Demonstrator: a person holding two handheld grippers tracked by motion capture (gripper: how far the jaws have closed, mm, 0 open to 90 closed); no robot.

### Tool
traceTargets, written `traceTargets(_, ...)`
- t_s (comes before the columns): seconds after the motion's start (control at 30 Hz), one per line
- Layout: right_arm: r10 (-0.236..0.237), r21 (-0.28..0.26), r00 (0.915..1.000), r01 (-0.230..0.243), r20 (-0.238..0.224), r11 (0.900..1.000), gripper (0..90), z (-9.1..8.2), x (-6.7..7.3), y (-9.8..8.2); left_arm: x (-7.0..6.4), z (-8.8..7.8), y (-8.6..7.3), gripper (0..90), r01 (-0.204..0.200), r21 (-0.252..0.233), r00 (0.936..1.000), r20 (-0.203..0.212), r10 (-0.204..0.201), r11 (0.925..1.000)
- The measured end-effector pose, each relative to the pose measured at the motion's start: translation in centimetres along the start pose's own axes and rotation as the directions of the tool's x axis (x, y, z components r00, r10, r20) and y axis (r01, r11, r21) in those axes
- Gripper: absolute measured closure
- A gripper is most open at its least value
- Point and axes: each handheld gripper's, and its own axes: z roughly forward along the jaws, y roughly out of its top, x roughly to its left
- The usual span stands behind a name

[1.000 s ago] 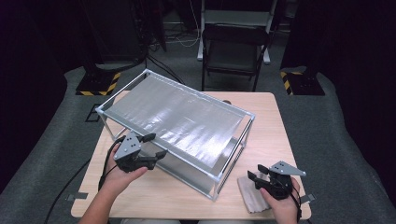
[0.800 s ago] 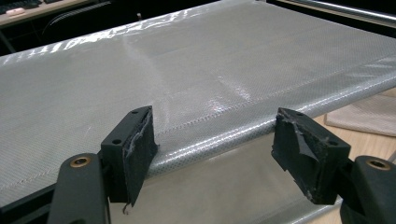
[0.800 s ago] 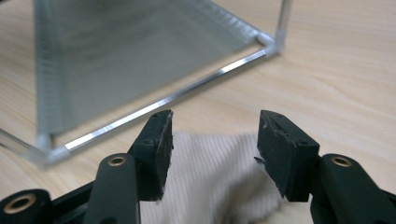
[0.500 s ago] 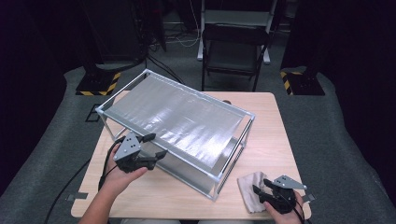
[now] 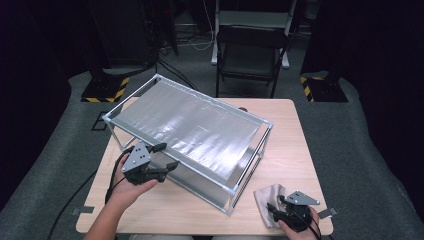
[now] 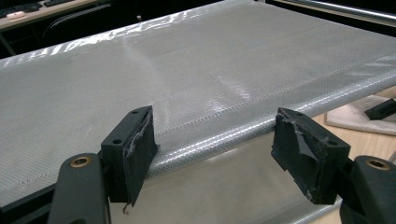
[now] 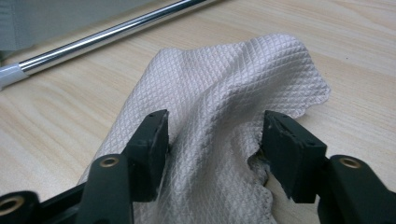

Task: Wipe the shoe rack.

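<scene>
Cloth point(image 5: 267, 198) on table point(image 5: 300, 135), near corner beside rack point(image 5: 200, 131). Looks soft, light, floppy (take the raised fold). Right gripper point(image 7: 212, 135) jaws just opening, astride it; left gripper point(image 6: 212, 140) open.

a dark folding chair point(image 5: 252, 52) stands at the upper middle of the high view. two yellow-and-black striped bases point(image 5: 102, 89) sit at upper left and upper right, on grey floor covering point(image 5: 360, 150).
</scene>
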Motion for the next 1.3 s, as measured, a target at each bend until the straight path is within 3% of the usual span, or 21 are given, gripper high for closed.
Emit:
traceTargets(0.2,-0.01,-0.008,0.9996,0.01,-0.025,1.0,55.4,0.0,0.2,0.0,0.0,0.0,0.0,29.7,-0.003,0.002,1.0,0.001,0.003,1.0)
traceTargets(0.23,-0.029,-0.008,0.9992,0.029,-0.027,1.0,57.9,0.0,0.1,0.0,0.0,0.0,0.0,29.7,-0.003,0.001,1.0,0.001,0.003,1.0)
traceTargets(0.33,-0.009,-0.015,0.9982,0.008,-0.059,1.0,70.1,0.1,0.3,0.1,0.0,0.0,0.0,29.7,-0.004,0.002,1.0,0.0,0.004,1.0)
traceTargets(0.4,-0.031,0.001,0.9974,0.031,-0.065,1.0,79.5,0.0,0.3,0.3,0.0,0.0,0.0,29.7,-0.005,0.002,1.0,0.0,0.005,1.0)
traceTargets(0.47,-0.026,0.002,0.998,0.026,-0.057,1.0,81.4,0.2,0.3,0.5,0.0,0.0,0.0,29.7,-0.008,0.0,1.0,0.001,0.008,1.0)
traceTargets(0.53,-0.029,0.001,0.998,0.03,-0.055,1.0,81.9,0.3,0.4,0.9,0.0,0.0,0.0,29.7,-0.009,0.0,1.0,0.0,0.009,1.0)
traceTargets(0.63,-0.008,-0.029,0.996,0.005,-0.089,1.0,81.7,0.3,0.8,1.7,0.0,0.0,0.0,29.8,-0.011,0.0,0.9999,-0.001,0.011,0.9999)
traceTargets(0.9,-0.055,-0.108,0.9814,0.036,-0.184,0.993,81.6,1.5,3.2,4.0,0.0,0.0,-0.1,29.8,-0.012,0.0,0.9999,0.001,0.012,0.9999)
traceTargets(1.07,-0.079,-0.114,0.9717,0.054,-0.223,0.992,80.2,2.2,4.6,4.9,0.0,0.0,-0.1,29.9,-0.015,0.002,0.9999,0.002,0.015,0.9999)
traceTargets(1.13,-0.074,-0.099,0.9725,0.053,-0.221,0.994,76.3,2.9,4.8,5.0,0.0,0.0,-0.1,29.9,-0.014,0.001,0.9999,0.001,0.014,0.9999)
traceTargets(1.23,-0.074,-0.049,0.9749,0.065,-0.21,0.997,62.8,3.8,5.0,4.7,0.0,0.0,-0.1,29.9,-0.015,0.002,0.9999,0.003,0.015,0.9999)
traceTargets(1.3,-0.092,-0.048,0.9831,0.085,-0.159,0.995,54.7,3.9,4.9,4.5,0.0,0.0,0.0,29.9,-0.015,0.002,0.9999,0.002,0.015,0.9999)
